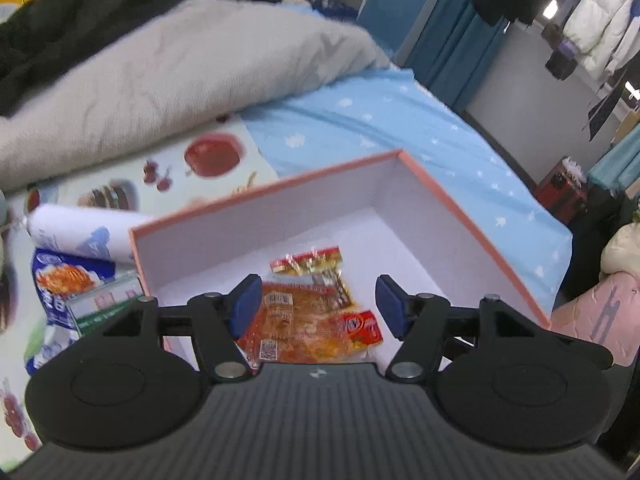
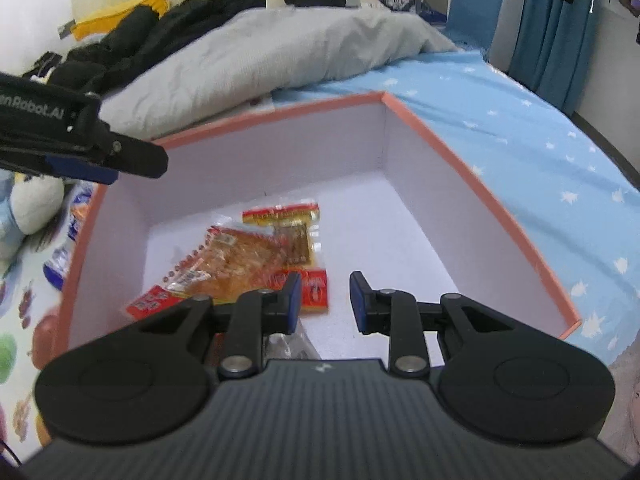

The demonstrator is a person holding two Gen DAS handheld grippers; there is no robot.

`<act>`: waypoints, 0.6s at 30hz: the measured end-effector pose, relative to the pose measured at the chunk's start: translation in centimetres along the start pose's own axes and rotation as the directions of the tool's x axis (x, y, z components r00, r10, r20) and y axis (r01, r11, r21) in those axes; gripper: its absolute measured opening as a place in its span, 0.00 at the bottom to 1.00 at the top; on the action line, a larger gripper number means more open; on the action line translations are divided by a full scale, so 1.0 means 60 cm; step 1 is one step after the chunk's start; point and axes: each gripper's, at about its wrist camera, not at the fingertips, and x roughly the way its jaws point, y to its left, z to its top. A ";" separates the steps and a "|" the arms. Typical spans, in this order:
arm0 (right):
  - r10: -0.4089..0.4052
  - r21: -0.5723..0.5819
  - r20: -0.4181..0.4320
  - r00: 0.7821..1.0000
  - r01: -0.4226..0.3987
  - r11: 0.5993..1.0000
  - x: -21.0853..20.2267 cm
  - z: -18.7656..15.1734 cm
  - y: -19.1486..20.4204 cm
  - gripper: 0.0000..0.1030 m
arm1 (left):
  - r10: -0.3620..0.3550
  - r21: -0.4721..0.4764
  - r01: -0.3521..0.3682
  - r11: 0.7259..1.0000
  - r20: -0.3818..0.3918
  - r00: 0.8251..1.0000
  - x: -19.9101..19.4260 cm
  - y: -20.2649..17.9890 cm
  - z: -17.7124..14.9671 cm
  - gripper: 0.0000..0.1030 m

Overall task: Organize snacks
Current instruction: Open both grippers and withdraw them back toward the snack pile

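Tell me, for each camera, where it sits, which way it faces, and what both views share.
Left wrist: sits behind the left gripper, looks down into the pink box.
Right wrist: sits behind the right gripper, looks down into the same box; the left gripper enters at upper left.
Shared: the orange snack packet and blue sheet.

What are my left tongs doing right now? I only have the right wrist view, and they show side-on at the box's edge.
Observer: In the left wrist view the left tongs stand open with nothing gripped. The orange snack packet lies on the box floor beneath them.
Operator: Any snacks outside the box on that side?
Observer: Yes, a white tube-shaped pack lies by the left wall of the pink box.
Operator: Anything else there?
Observer: A small green-and-white carton sits beside a blue packet, near the box's near corner.
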 end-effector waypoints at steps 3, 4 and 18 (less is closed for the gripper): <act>0.010 -0.004 0.053 0.999 -0.009 1.000 -0.029 0.019 0.010 0.28 | 0.006 0.012 -0.006 1.000 0.039 0.999 -0.035 -0.001 0.006 0.66; 0.013 -0.004 0.070 0.997 -0.013 1.000 -0.041 0.026 0.013 0.28 | 0.012 0.015 -0.012 1.000 0.050 0.999 -0.047 0.001 0.008 0.66; 0.153 -0.044 0.263 0.953 -0.147 0.988 -0.193 0.020 0.110 0.29 | 0.027 0.081 -0.050 0.995 0.259 0.965 -0.274 0.032 -0.092 0.66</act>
